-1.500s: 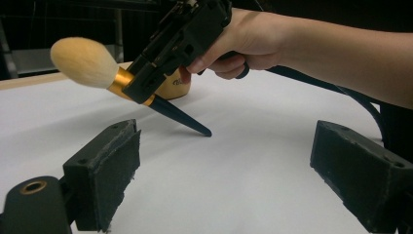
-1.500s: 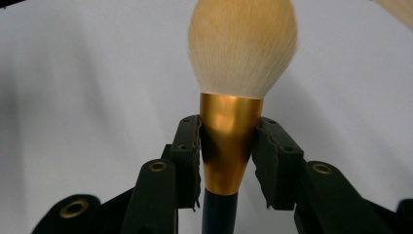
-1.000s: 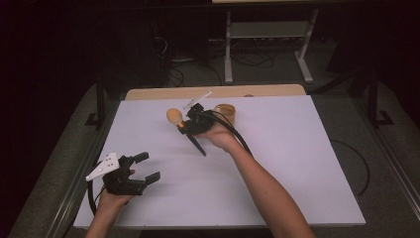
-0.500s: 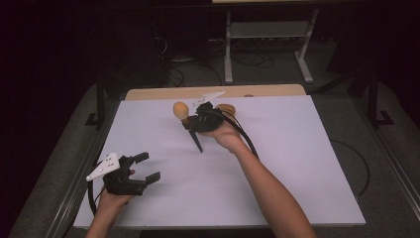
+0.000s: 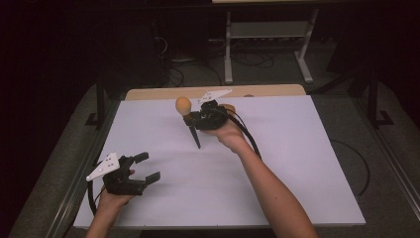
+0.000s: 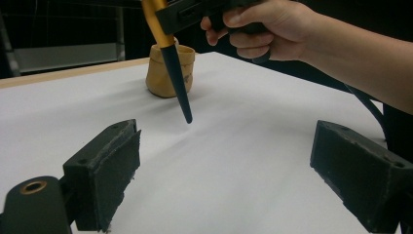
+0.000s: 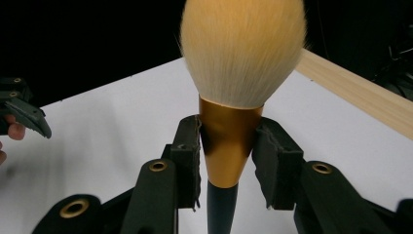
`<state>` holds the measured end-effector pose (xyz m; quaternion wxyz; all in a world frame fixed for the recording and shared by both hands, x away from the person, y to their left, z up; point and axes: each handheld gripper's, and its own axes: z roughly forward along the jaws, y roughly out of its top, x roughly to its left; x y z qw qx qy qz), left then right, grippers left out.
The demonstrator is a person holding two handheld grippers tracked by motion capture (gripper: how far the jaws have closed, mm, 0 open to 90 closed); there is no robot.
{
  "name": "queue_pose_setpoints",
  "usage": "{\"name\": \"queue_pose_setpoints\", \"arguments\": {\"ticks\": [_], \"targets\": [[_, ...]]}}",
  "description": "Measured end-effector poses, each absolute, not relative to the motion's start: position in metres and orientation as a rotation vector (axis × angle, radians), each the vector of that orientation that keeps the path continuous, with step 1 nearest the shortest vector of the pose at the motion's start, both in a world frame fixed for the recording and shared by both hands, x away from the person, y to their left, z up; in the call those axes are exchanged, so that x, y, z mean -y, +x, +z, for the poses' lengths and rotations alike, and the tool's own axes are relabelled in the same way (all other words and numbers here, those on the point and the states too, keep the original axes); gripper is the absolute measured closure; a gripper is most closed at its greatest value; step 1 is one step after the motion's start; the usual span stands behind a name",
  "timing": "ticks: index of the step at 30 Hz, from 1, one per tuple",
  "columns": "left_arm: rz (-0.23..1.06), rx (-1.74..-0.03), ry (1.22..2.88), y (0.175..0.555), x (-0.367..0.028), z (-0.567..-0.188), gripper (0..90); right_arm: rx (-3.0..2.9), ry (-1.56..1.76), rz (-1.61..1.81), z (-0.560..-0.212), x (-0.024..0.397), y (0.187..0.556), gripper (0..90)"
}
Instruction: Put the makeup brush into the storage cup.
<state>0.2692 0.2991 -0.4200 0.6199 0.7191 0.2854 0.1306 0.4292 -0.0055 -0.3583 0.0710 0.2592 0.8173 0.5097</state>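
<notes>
So I'm holding this makeup brush [image 7: 229, 146] in my right gripper [image 7: 228, 163], clamped on the gold metal collar just under the bristles, with both pads pressing its sides. The brush is hanging up off the table [image 5: 297, 163] around the far middle, fluffy head [image 5: 183, 105] up and the black pointed handle [image 5: 193, 136] angling down toward the white surface, tip not touching.

It's looking like a very light thing, so weight isn't the worry. The collar is smooth, shiny and tapered, so I'm guessing it could slide or twist between the pads if I'm swinging it around. The handle is thin, stiff and slick too. The bristles are soft and squashy, no good to grab, and I'd rather not crush them. So the collar, or the thick top of the handle just below it, seems the best spot.

My left gripper [image 5: 136, 173] is sitting low at the near left with its jaws spread wide and nothing in them. There's a little tan pouch [image 6: 170, 70] standing open on the far side, right behind the brush.
</notes>
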Motion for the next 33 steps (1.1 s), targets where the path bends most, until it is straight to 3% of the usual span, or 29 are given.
{"name": "queue_pose_setpoints", "arguments": {"ticks": [33], "targets": [[0.31, -0.646, 1.68, 0.27, -0.299, -0.42, 10.4, -2.315, 0.839, 1.603, -0.349, 0.057, 0.421, 63.1]]}}
